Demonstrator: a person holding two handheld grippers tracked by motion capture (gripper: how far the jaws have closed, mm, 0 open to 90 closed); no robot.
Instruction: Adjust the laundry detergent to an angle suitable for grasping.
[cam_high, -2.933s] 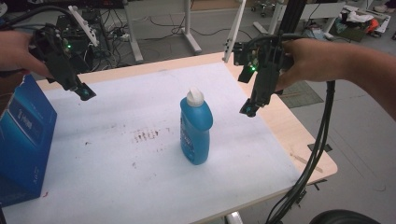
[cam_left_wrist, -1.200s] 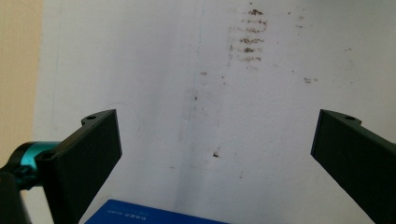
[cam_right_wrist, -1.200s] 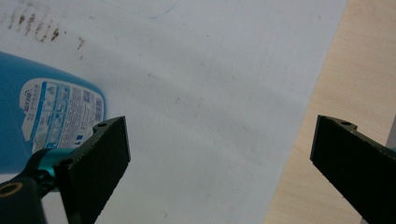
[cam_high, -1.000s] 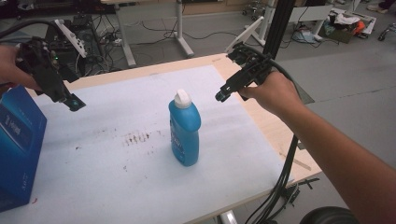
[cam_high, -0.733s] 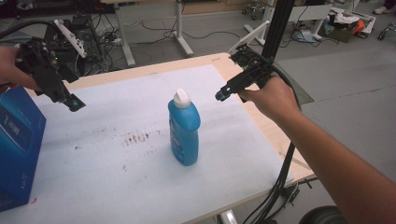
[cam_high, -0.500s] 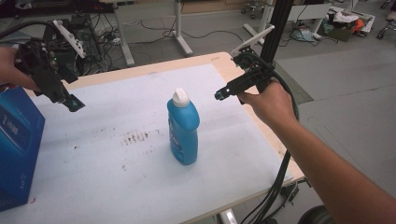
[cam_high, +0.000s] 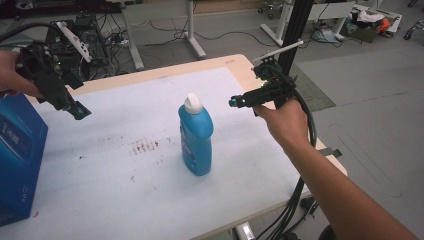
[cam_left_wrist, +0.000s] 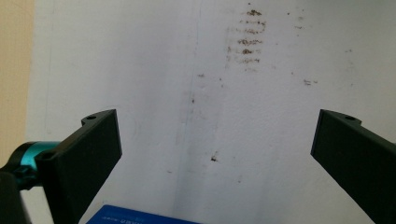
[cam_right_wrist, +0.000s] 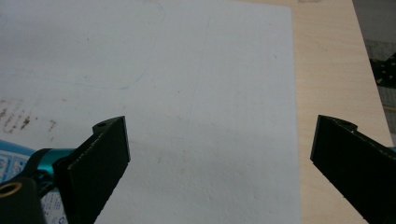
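Change: right gripper (cam_high: 234, 103) has swung from the table's right edge toward the blue bottle (cam_high: 195, 136); left gripper (cam_high: 80, 111) has stayed near the blue box (cam_high: 17, 157).
Right gripper: jaws spread wide, empty, level with the bottle's white cap (cam_high: 192, 103), just to its right.
Left gripper: jaws spread wide, empty, above the white mat (cam_high: 125, 200).
Bottle: upright, mid-mat, beside brown stains (cam_high: 145, 146).
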